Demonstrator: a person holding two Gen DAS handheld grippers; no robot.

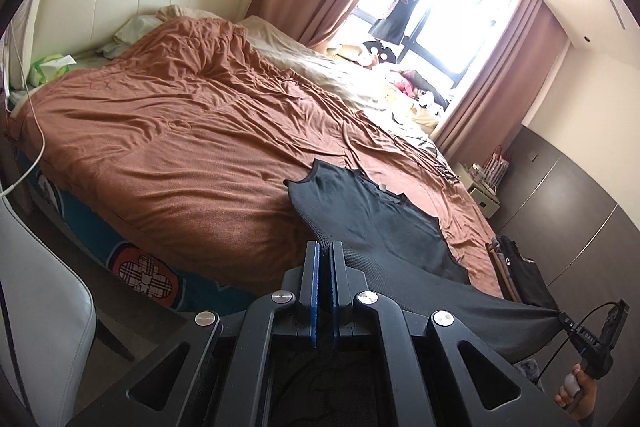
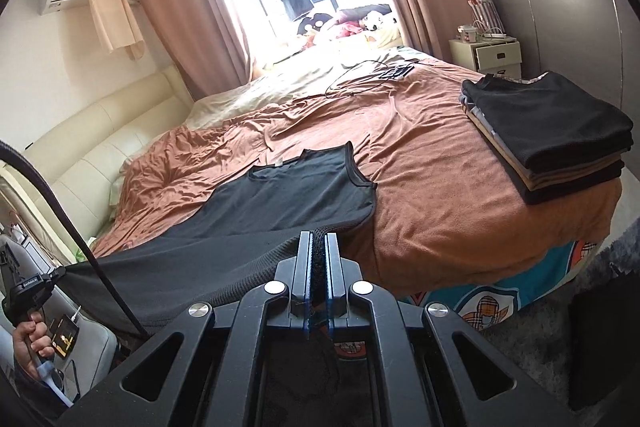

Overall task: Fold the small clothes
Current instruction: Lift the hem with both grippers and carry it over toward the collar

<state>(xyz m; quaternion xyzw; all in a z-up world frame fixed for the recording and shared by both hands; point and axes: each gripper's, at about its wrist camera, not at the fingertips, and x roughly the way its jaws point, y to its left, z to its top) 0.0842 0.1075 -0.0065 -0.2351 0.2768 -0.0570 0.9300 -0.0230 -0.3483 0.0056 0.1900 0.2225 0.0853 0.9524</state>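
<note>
No legible brand or label anywhere: small white lettering on the handle of the left tool as seen from the right wrist, too small to read; a pale tag (image 2: 279,163) at the neckline of the dark sleeveless top (image 2: 280,195), blank at this size; a check-patterned bear motif (image 1: 150,273) on the teal bed sheet below the blanket, without readable words.

Left tool (image 1: 324,247) closed on the hem of the dark sleeveless top (image 1: 376,211), blue pads pinched together with mesh fabric between them. Right tool (image 2: 318,239) likewise clamped on the hem, a strip of black fabric squeezed between its pads. Hem stretched taut between the two tools, lifted off the near edge of the bed; in the left wrist view, the cloth running to the right tool (image 1: 564,321) at the lower right, a hand (image 1: 576,391) gripping its handle. In the right wrist view, the left tool (image 2: 60,273) at the far left, held by a hand (image 2: 34,341).

Upper part of the top spread flat on the rust-brown blanket (image 2: 420,163), neckline and armholes pointing toward the window. Stack of folded clothes (image 2: 552,139) near the bed's right corner, well apart from the top, a black piece uppermost. Cable (image 2: 372,75) lying farther up the bed.
</note>
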